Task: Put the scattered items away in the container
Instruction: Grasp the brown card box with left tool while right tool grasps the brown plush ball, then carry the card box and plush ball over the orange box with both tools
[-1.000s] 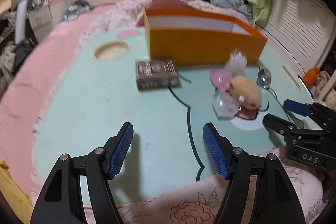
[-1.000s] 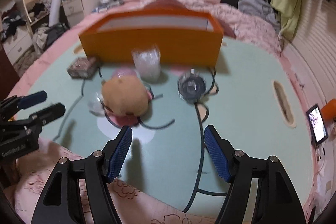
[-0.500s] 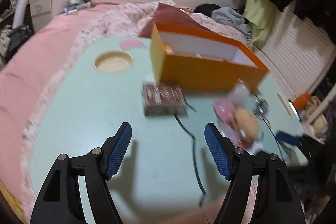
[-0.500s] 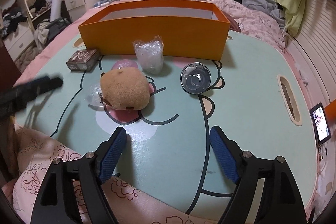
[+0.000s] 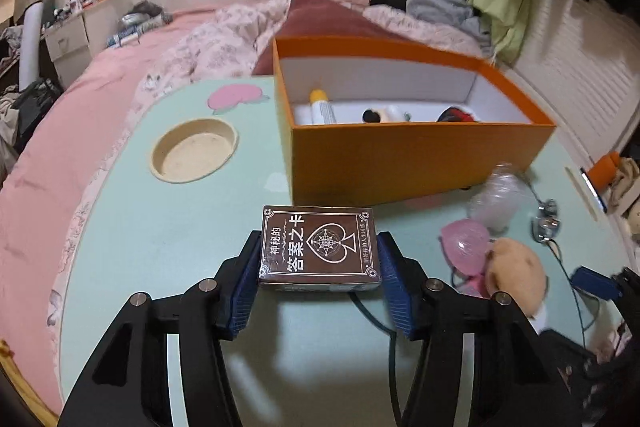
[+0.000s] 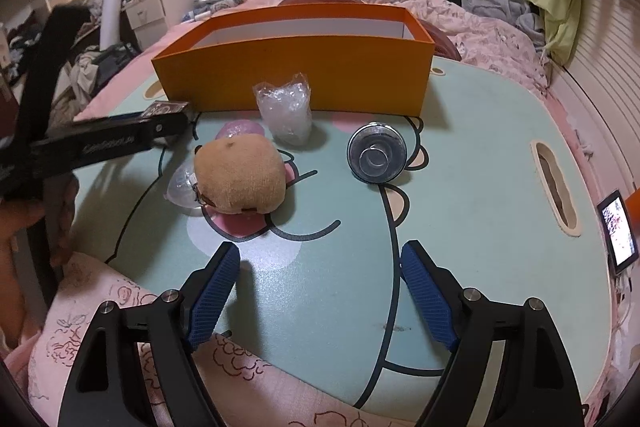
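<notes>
The left gripper [image 5: 319, 281] has its 2 blue pads [image 5: 245, 287] on either side of a brown card box [image 5: 319, 247] at the centre of the left wrist view; the jaws are closing, and both pads look to be touching the box's short ends, though I cannot tell how firmly. The box lies flat on the mint-green table [image 5: 160, 227], just in front of the near wall of the orange container [image 5: 416, 155], which fills the upper right of centre. Inside the container lie a yellow-capped tube [image 5: 320, 105], a black-and-white item [image 5: 380, 115] and something red [image 5: 456, 115].

The right gripper [image 6: 320, 291] sits low in the right wrist view, fingers wide apart with only bare table between them. Above them, left of centre, a tan plush toy [image 6: 240, 175] rests against a clear capsule half [image 6: 182, 185] and a pink capsule half [image 6: 236, 129]. A crumpled clear plastic bag [image 6: 286, 111] stands just in front of the container's wall, and a round metal-and-glass item [image 6: 376, 153] lies right of centre. A phone [image 6: 618, 233] with a lit screen sits at the right edge.
</notes>
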Tool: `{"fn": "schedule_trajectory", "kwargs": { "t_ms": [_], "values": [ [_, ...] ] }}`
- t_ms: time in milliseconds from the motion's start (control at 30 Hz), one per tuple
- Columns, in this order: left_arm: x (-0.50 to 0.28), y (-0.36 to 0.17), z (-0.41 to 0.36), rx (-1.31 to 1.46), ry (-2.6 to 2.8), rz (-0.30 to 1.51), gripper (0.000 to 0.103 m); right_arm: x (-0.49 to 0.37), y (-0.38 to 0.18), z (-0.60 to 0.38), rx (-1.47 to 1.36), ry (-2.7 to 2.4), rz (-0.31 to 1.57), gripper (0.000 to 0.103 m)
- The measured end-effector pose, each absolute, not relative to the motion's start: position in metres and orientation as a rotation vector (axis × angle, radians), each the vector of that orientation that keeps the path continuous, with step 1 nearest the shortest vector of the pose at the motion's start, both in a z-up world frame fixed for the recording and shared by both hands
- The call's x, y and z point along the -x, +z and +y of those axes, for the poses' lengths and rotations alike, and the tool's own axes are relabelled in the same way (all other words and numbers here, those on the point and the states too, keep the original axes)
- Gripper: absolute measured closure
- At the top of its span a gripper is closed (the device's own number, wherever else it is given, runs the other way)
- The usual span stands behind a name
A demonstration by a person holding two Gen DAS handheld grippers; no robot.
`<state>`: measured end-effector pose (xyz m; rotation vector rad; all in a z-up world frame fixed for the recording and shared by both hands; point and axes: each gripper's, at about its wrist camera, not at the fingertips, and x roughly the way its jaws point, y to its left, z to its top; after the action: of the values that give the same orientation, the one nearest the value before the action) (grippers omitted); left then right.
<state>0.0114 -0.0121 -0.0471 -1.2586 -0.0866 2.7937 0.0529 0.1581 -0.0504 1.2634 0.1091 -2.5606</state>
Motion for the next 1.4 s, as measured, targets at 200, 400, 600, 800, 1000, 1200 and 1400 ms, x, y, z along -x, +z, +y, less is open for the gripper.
{"fn": "schedule_trajectory", "kwargs": {
  "t_ms": [200,400,600,800,1000,1200,1400],
  "values": [
    [-0.072,-0.034,-0.014,1.034,2.93,-0.086,0.047,-0.059,-0.035,0.163,-1.146,-2.552,0.023,0.027],
    [-0.081,-0.03,-0.021,0.976,2.964,-0.118,0.047,-0.04,-0.021,0.145,-1.09,-2.462,0.009,0.029],
    [-0.082,-0.035,-0.02,0.992,2.952,-0.125,0.047,-0.004,-0.031,0.132,-1.216,-2.316,-0.091,0.047],
    [-0.082,-0.036,-0.022,0.992,2.947,-0.14,0.047,-0.006,-0.039,0.123,-1.223,-2.317,-0.054,0.06],
    [-0.085,-0.033,-0.019,0.964,2.952,-0.12,0.047,-0.034,-0.024,0.137,-1.065,-2.485,-0.044,0.06],
    [-0.084,-0.033,-0.018,0.973,2.948,-0.105,0.047,-0.041,-0.025,0.127,-1.07,-2.566,0.095,0.059],
    [-0.082,-0.033,-0.017,0.98,2.945,-0.105,0.047,-0.046,-0.026,0.127,-1.049,-2.589,0.136,0.059]
  ]
}}
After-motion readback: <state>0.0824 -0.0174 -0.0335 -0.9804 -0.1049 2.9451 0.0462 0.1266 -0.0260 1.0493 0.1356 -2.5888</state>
